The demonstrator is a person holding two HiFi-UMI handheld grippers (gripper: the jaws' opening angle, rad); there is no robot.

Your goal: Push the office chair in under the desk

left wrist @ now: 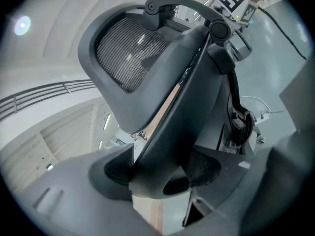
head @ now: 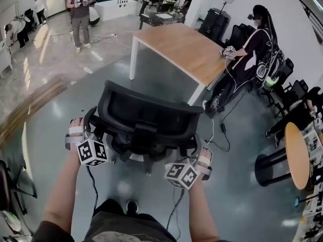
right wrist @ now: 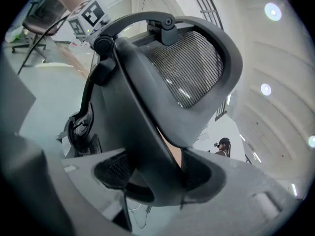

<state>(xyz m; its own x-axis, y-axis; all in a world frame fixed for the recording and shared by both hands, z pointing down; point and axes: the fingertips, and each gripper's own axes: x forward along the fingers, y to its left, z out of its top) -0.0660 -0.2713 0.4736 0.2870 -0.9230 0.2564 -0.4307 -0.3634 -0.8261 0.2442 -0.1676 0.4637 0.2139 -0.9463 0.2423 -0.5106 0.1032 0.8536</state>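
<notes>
currently left gripper (left wrist: 162, 170) and right gripper (right wrist: 156, 173) each clamp a side edge of the chair (head: 146, 110) back; the frame is stiff and likely heavy, and should roll freely toward the desk (head: 186, 49).

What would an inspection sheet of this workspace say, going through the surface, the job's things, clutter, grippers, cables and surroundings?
Surface: floor, grey and glossy with light reflections.
Job's things: office chair, its back toward the person, stands apart from the desk; not yet under it.
Clutter: small black box on the floor near the desk's leg.
Grippers: left gripper and right gripper each clamp a side rail of the chair's back.
Cables: cable trails over the floor by the desk.
Surroundings: seated person at the desk's far side; standing person beyond; round table at right.
</notes>
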